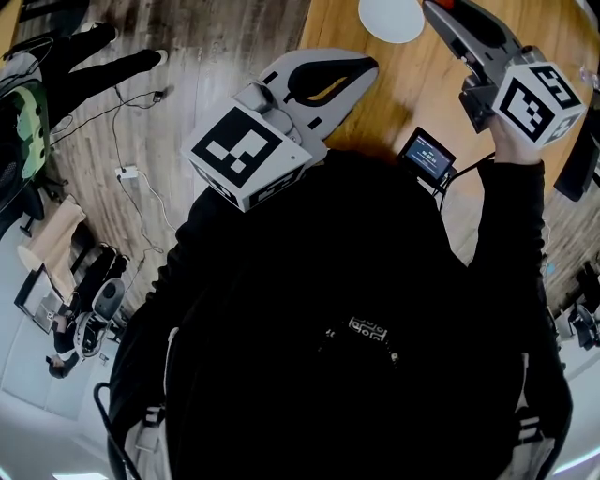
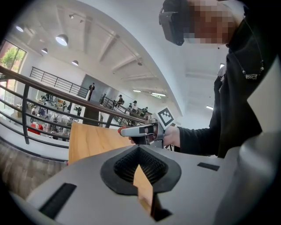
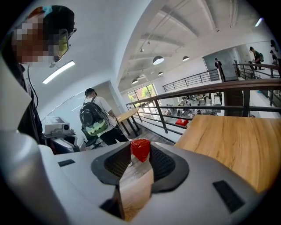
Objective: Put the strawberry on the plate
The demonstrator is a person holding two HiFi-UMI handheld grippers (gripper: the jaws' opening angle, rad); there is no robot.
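A red strawberry (image 3: 140,149) sits pinched between the tips of my right gripper (image 3: 140,154), which is shut on it. In the head view that gripper (image 1: 437,7) is raised at the top right, right beside the white plate (image 1: 392,17) on the wooden table (image 1: 412,89). A bit of red shows at its tip in the left gripper view (image 2: 119,130). My left gripper (image 1: 361,67) is held lower, over the table's near edge. Its jaws (image 2: 139,150) meet at the tips with nothing between them.
A small black device with a lit screen (image 1: 427,155) lies on the table near the person's chest. Cables and a white plug (image 1: 127,172) trail across the floor at left. A person with a backpack (image 3: 94,118) stands beyond the railing (image 3: 197,94).
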